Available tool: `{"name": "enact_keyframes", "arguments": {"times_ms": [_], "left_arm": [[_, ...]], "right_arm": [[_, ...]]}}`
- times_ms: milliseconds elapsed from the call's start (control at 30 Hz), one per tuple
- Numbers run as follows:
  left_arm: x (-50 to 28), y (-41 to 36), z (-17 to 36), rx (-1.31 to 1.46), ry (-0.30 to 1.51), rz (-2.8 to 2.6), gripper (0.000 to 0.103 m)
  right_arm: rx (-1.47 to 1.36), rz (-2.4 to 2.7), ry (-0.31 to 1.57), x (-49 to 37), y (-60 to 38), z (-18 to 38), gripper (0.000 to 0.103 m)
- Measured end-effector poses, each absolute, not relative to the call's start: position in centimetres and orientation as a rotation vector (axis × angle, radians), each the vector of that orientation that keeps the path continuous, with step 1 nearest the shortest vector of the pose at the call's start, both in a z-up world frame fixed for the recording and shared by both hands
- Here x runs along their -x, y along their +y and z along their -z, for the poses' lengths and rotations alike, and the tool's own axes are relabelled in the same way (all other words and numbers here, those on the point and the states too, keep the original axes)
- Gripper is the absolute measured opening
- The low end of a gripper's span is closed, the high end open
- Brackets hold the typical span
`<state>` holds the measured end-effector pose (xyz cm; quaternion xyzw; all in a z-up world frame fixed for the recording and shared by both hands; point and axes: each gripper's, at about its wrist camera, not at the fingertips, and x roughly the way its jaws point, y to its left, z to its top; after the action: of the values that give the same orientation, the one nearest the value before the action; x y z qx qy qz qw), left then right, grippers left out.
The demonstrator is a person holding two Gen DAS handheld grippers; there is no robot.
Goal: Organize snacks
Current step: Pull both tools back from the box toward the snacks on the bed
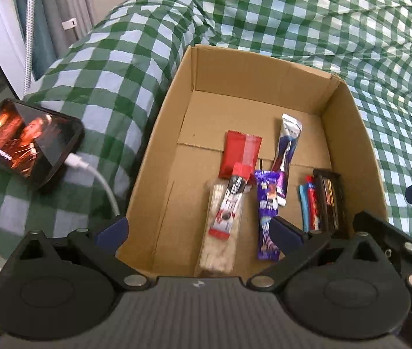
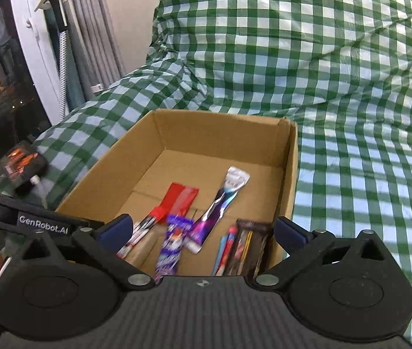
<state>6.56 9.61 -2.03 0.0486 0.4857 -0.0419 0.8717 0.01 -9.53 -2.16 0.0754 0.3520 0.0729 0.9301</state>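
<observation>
Brown cardboard formed the open box (image 1: 348,133) that sat on the green-checked cloth (image 1: 322,23) directly ahead of and below the left gripper (image 1: 200,229), whose jaws stood spread wide and held nothing, as did those of the right gripper (image 2: 203,229). Seven snacks lay flat on the box floor, nearly all with their long axes running away from the grippers: a red wrapper (image 1: 239,152), a silver-and-blue pouch (image 1: 287,142), a clear pack of pale biscuits (image 1: 220,232), a red-and-white bar (image 1: 229,203) on top of it, a purple bar (image 1: 267,212), a blue-and-red stick (image 1: 310,206) and a dark bar (image 1: 329,197). One phone (image 1: 28,142) with a white cable (image 1: 98,180) lay left of the left gripper.
</observation>
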Motion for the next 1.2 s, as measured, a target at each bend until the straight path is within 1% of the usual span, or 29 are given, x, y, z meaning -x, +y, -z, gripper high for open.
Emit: {"name": "enact_keyframes", "arguments": {"times_ms": [300,467,633,867,967,1200], "left_arm": [[-2.6,9.3,-1.2,-0.103,0.959,0.129,0.103],[-0.6,8.7,-3.3,-0.123,0.898,0.140,0.103],[1.4,8.9,-4.8,-0.111,0.891,0.126,0.103],[3.9,9.6,-7.0,-0.117,0.848,0.116,0.103],[4.8,9.0,-7.6,-0.122,0.834,0.127,0.103],[6.3,7.0,-7.5,-0.164,0.839,0.160,0.103]], "right_arm": [[-0.163,-0.128,0.689,3.7,-8.7,-0.3,0.102],[-0.160,-0.106,0.624,6.1,-9.0,-2.6,0.102],[-0.166,-0.109,0.575,9.1,-8.8,-4.1,0.103],[-0.139,-0.097,0.411,12.6,-8.0,-6.8,0.103],[-0.156,-0.074,0.406,13.8,-8.5,-6.9,0.103],[-0.211,-0.096,0.470,15.7,-10.1,-6.2,0.103]]}}
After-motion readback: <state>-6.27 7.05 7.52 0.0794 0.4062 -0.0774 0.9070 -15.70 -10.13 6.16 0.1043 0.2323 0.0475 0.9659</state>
